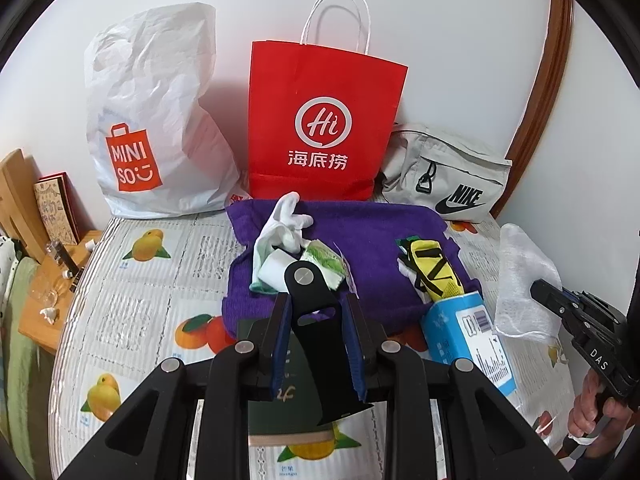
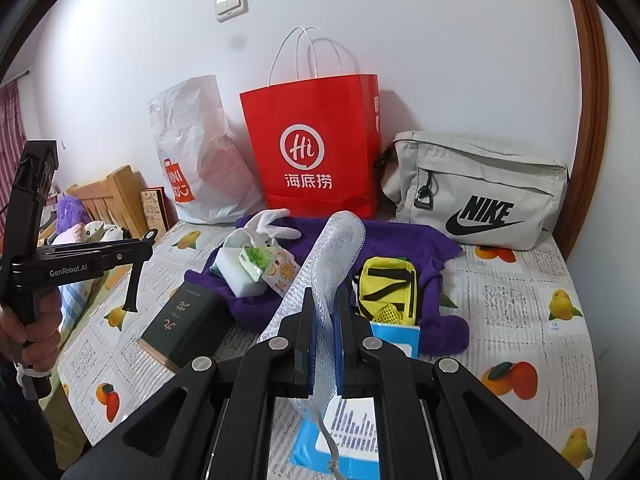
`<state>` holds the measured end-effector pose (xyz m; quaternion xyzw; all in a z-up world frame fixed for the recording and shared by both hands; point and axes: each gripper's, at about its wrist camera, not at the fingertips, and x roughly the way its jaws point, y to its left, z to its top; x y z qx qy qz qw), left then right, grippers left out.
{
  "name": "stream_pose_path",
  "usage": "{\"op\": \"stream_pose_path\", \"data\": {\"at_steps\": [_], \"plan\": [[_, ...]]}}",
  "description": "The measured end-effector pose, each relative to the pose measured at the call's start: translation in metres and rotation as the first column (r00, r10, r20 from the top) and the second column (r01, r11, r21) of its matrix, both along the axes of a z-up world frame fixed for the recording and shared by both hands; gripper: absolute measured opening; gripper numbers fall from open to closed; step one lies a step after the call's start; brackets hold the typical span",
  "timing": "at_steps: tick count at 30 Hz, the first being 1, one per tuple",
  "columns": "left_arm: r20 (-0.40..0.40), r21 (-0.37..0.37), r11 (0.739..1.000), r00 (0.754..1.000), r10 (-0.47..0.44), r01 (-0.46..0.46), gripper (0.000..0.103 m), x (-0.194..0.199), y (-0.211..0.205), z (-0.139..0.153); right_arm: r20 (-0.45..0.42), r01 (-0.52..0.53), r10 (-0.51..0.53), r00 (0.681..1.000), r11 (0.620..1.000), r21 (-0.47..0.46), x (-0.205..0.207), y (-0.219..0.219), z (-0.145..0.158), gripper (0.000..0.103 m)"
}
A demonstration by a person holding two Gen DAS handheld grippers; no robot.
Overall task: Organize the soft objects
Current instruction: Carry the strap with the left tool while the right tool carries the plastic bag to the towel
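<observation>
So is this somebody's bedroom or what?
Most likely a bedroom. The things lie on a bed covered by a fruit-print sheet, with a wooden headboard at one end and plush toys beside it. A light switch sits on the plain white wall.

White mesh cloth (image 2: 336,256) upright; purple towel (image 2: 400,248) flat.

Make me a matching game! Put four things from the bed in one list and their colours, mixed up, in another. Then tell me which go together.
Things:
1. Paper bag with the Hi logo
2. Nike pouch
3. Towel
4. Little strapped pouch

Colours:
A. purple
B. yellow
C. red
D. light grey

Pairs: 1-C, 2-D, 3-A, 4-B
</observation>
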<state>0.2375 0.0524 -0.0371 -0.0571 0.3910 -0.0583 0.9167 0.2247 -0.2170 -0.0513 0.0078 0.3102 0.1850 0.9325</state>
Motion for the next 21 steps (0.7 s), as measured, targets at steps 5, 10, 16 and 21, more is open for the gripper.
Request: {"op": "stream_pose_path", "data": {"at_steps": [5,10,16,21], "plan": [[0.0,0.001,1.0,1.0,-0.002,0.002,0.025,0.013,0.0,0.0,0.008,-0.002,0.002,1.0,1.0,0.003,0.012,0.002,0.002,0.007],[-0.008,0.005,1.0,1.0,-0.005,0.005,0.025,0.027,0.0,-0.003,0.013,-0.004,0.004,1.0,1.0,0.016,0.027,0.004,0.001,0.007],[-0.011,0.01,1.0,1.0,-0.003,0.003,0.025,0.042,-0.001,-0.005,0.014,-0.017,0.016,1.0,1.0,0.022,0.044,0.007,-0.001,0.007],[-0.021,0.005,1.0,1.0,-0.004,0.004,0.025,0.055,-0.001,-0.01,0.004,-0.022,0.021,1.0,1.0,0.02,0.058,0.009,-0.007,0.007]]}}
